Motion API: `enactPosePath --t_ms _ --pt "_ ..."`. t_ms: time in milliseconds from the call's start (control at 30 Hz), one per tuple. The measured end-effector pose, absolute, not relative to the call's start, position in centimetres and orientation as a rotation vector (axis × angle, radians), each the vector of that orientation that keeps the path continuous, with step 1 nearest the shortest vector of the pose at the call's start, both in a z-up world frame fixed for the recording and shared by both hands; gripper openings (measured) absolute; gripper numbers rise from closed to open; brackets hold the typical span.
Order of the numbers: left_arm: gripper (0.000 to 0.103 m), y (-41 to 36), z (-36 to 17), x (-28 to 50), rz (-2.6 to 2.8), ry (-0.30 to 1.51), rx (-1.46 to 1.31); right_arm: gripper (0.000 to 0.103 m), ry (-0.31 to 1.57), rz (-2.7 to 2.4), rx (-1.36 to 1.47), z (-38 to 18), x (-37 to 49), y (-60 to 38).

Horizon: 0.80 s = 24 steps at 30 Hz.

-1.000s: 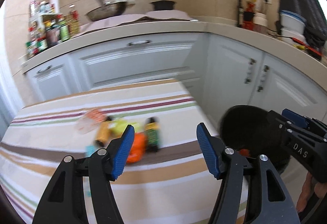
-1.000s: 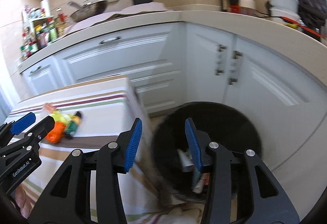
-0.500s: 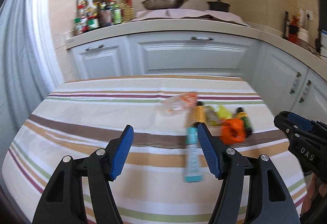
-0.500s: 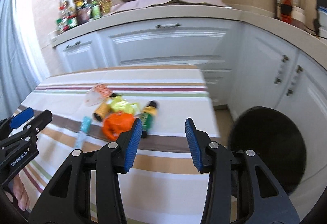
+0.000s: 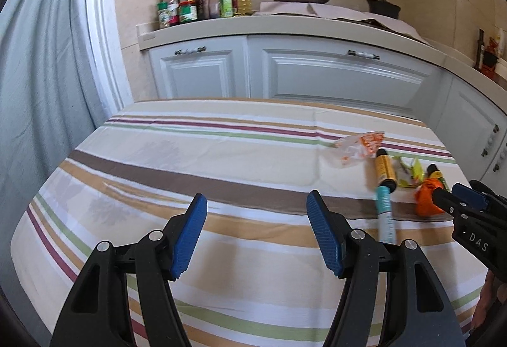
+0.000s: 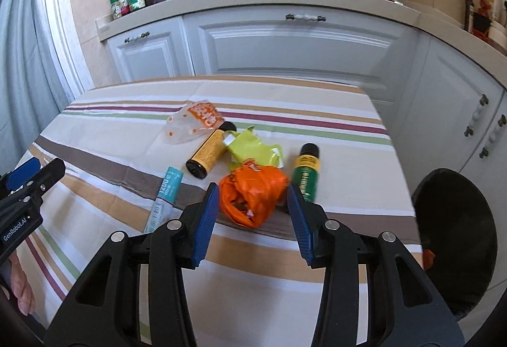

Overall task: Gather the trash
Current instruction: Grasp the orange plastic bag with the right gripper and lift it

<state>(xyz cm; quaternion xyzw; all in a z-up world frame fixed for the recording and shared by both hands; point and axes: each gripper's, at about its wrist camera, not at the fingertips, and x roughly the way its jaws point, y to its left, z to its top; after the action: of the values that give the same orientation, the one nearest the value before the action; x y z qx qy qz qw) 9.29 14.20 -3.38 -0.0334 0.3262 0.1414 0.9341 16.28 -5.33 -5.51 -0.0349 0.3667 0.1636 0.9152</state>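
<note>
Crumpled orange wrapper point(image 6: 252, 195) on striped tablecloth point(image 6: 317, 268).

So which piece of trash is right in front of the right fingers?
The crumpled orange wrapper. It lies just ahead of the open right gripper, between its blue fingers in that view; the green bottle and yellow-green wrapper lie farther off.

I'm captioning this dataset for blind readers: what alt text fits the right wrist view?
The right gripper, open and empty, hangs over a striped tablecloth just short of a crumpled orange bag. Around the bag lie a green bottle, a yellow wrapper, an amber bottle and a teal tube; a black bin stands right.
</note>
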Motion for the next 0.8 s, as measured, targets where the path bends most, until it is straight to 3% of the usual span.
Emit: enactPosePath --t_ms 133,200,333,433,467,800 --pt "0.064 14.9 -3.8 9.4 0.289 0.681 -0.083 0.044 0.776 0.336 -0.092 -6.0 16.9 -4.5" --pt "0.065 15.0 -3.9 9.4 0.285 0.685 -0.086 0.052 0.784 0.333 -0.097 -6.2 17.2 -4.2" --pt "0.065 14.9 -4.3 9.6 0.274 0.694 -0.089 0.052 0.788 0.318 -0.125 -6.4 17.4 -3.9" --pt "0.065 14.8 -4.4 9.8 0.267 0.700 -0.087 0.047 0.790 0.305 -0.141 -6.6 17.5 -3.9" --pt "0.065 14.8 -4.4 9.9 0.263 0.702 -0.088 0.042 0.788 0.296 -0.151 -6.6 17.5 -3.9" --pt "0.065 13.8 -4.5 10.3 0.240 0.714 -0.088 0.040 0.733 0.298 -0.121 -5.2 17.0 -4.9"
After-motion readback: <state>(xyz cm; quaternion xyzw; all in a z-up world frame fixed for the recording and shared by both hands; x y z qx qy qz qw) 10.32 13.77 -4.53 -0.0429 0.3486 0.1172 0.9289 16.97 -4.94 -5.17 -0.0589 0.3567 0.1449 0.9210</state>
